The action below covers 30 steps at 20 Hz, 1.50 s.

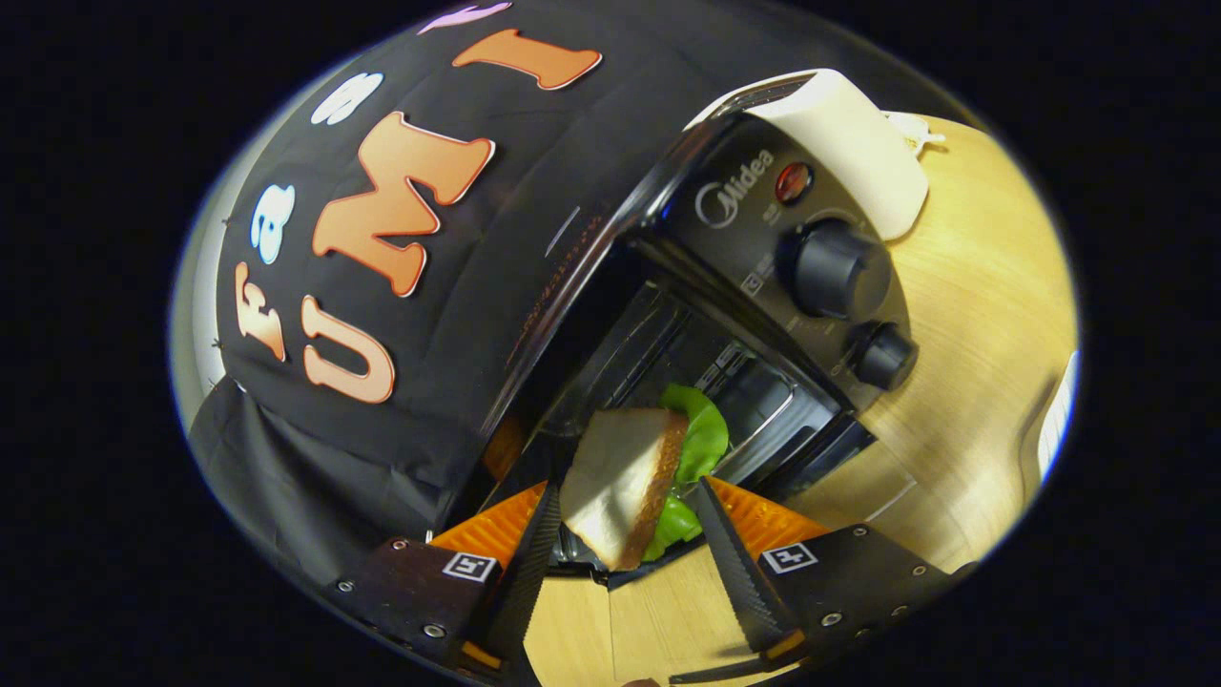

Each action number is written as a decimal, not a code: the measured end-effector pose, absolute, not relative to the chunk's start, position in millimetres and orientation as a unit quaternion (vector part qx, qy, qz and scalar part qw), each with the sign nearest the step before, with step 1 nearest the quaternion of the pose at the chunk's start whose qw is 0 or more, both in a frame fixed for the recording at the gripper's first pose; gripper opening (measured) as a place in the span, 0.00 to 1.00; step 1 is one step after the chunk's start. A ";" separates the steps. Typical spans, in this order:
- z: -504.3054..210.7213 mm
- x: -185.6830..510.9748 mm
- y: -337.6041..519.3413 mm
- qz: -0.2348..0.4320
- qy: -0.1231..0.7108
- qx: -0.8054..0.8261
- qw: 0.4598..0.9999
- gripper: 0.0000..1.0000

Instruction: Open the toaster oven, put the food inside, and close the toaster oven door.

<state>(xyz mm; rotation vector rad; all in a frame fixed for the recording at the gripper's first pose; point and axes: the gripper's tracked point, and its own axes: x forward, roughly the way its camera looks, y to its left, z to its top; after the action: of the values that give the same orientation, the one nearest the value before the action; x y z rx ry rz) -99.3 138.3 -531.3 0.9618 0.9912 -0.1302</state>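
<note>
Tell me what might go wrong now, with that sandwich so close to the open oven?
The gripper holds the sandwich tilted, pinched at its lower part, so the lettuce hanging out the side could slip free. The toaster oven opening looks tight, so the bread might catch on the wire rack or door edge going in.

Toaster oven (pixel 763 248): glossy dark front, matt plastic knobs, smooth cream shell, shiny metal inside. Table (pixel 973 343): smooth pale wood. Sandwich (pixel 625 482): soft matt bread. Tool (pixel 625 520) fingers ribbed, pressing the sandwich.
</note>
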 end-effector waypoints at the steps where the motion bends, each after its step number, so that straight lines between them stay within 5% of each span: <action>1: -524.3 -103.1 132.2 -0.054 0.460 0.435 0.772 0.86; 11: -484.6 -190.6 113.9 0.060 0.527 0.226 0.817 0.95; 18: -489.1 -275.8 121.9 0.145 0.610 0.121 0.770 0.97; 30: -550.3 -297.9 151.5 0.199 0.654 0.007 0.730 0.97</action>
<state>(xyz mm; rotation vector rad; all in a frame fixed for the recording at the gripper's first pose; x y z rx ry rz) -297.9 151.5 -550.3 0.0160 1.4393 0.4389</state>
